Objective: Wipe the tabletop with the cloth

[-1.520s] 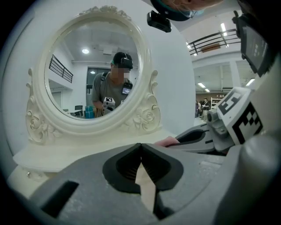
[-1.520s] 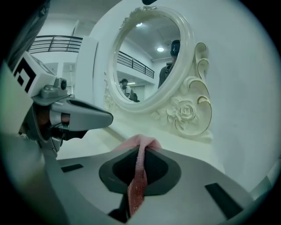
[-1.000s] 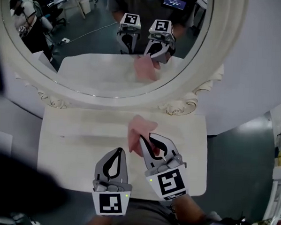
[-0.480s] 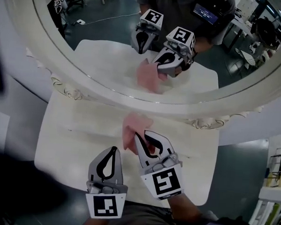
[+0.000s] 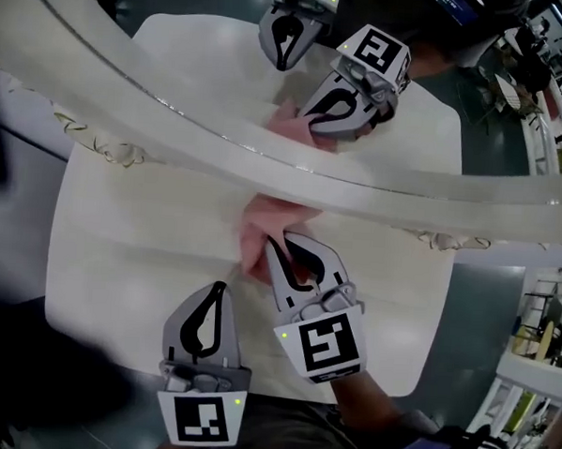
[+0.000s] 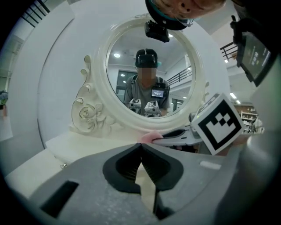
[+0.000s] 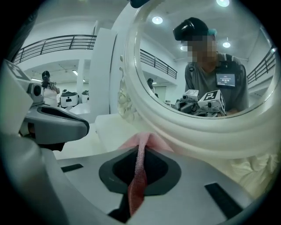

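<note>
One stroke on, the right tool (image 5: 276, 247), pinched tight on the pink cloth (image 5: 260, 225), has pushed it to the back edge of the bench (image 5: 120, 248) against the mirror frame (image 5: 404, 199), the wipe seemingly mid-course, while the left tool (image 5: 218, 291), closed and empty, follows near the front edge.

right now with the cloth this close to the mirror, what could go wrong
1. The right claw holds the pink cloth right at the foot of the mirror frame; a push further in could knock claw against frame.
2. Only a thin fold of cloth sits between its jaws, so dragging on the tabletop may tug it free.
3. The left claw, shut and empty, sits close beside; a sweep that way may clash.
</note>
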Tool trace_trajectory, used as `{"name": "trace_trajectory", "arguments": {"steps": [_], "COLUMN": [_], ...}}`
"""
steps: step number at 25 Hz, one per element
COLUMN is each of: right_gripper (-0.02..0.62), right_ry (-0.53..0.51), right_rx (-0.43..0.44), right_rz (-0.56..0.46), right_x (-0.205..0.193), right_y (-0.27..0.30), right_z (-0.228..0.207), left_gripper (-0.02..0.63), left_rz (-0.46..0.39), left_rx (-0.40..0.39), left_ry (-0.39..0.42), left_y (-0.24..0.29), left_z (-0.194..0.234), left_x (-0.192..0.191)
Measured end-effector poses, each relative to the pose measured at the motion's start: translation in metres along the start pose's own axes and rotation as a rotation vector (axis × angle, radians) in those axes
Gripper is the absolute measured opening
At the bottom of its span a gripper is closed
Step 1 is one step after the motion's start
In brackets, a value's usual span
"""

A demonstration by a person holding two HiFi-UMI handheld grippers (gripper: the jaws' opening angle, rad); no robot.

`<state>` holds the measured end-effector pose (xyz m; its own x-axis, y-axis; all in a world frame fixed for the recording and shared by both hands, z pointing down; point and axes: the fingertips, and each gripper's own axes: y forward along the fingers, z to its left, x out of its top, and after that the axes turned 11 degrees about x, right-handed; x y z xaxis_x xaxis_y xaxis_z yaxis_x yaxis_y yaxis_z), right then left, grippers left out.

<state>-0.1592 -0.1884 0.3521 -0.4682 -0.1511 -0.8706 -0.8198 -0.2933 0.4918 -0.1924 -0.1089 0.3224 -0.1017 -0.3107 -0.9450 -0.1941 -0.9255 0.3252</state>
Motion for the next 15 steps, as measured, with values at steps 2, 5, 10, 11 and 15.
{"name": "trace_trajectory", "arguments": {"steps": [2,5,10,11,15], "right_gripper": [0.021,0.021,0.021,0.021,0.021], "right_ry": [-0.006,-0.026,0.011,0.020,0.035], "right_rx": [-0.020,-0.029,-0.016,-0.012,-0.027], "right_rz": [0.022,0.057,0.110,0.119,0.148], "right_x": [0.002,0.008,-0.004,-0.009,-0.016], "right_y": [0.000,-0.007,-0.009,-0.007,-0.002], "right_z": [-0.004,0.001,-0.015,-0.021,-0.038], "left_gripper": [0.015,0.015,0.015,0.015,0.015], "left_rz": [0.015,0.029,0.080,0.092,0.113], "left_rx": [-0.016,-0.036,-0.070,-0.076,-0.097], "left_ry": [-0.007,-0.021,-0.032,-0.031,-0.010], "left_y": [0.002,-0.006,0.010,0.017,0.034], "left_z": [-0.002,-0.003,-0.023,-0.028,-0.034], "left_x": [0.002,0.007,0.007,0.005,0.005]}}
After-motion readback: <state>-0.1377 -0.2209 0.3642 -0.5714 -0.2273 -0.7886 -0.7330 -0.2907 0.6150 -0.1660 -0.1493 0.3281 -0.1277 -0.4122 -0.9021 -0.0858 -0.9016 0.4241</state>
